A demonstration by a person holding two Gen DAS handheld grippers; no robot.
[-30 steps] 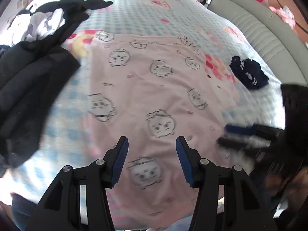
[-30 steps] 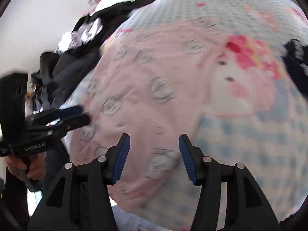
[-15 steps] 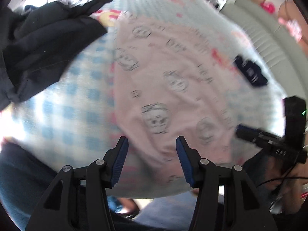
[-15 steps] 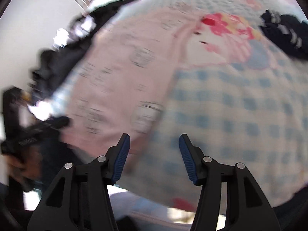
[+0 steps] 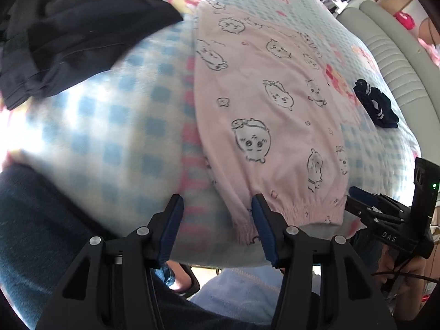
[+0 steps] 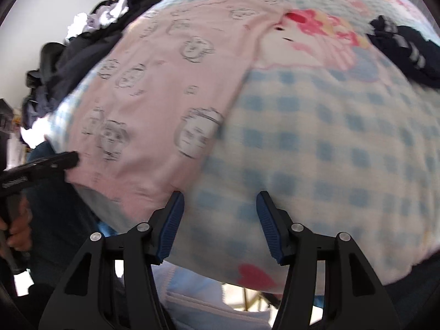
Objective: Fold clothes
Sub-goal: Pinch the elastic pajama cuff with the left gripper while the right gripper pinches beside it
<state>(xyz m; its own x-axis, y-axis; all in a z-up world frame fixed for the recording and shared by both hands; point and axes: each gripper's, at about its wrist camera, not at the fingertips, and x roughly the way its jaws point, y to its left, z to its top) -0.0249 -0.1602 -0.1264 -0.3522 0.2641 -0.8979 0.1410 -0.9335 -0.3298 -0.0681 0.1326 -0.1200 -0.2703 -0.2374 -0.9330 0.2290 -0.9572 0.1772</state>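
A bed (image 5: 118, 126) fills my view, covered with a blue-and-white checked blanket (image 6: 330, 143) that carries pink cartoon prints. A grey padded edge (image 5: 393, 63) runs along its far side.

One pink garment (image 5: 264, 110) with printed cartoon faces lies spread flat in the middle of the bed, its gathered hem reaching the near edge where I stand. One pile of dark clothes (image 5: 82, 33) sits toward the far left corner, with some white fabric (image 6: 110, 13) mixed in. One small dark bundle with pale stripes (image 5: 376, 104) lies alone near the right edge, apart from the pink garment.

I hold two grippers. My left gripper (image 5: 216, 228) hangs over the near edge at the hem's left corner; its jaws stand moderately wide with nothing between them, the right finger just over the hem. My right gripper (image 6: 218, 225) hangs over the near edge at the hem's right corner; its jaws are also moderately wide and empty, the left finger beside the pink cloth and the rest over bare blanket. Each gripper shows in the other's view, one at each end of the hem, neither gripping the fabric.
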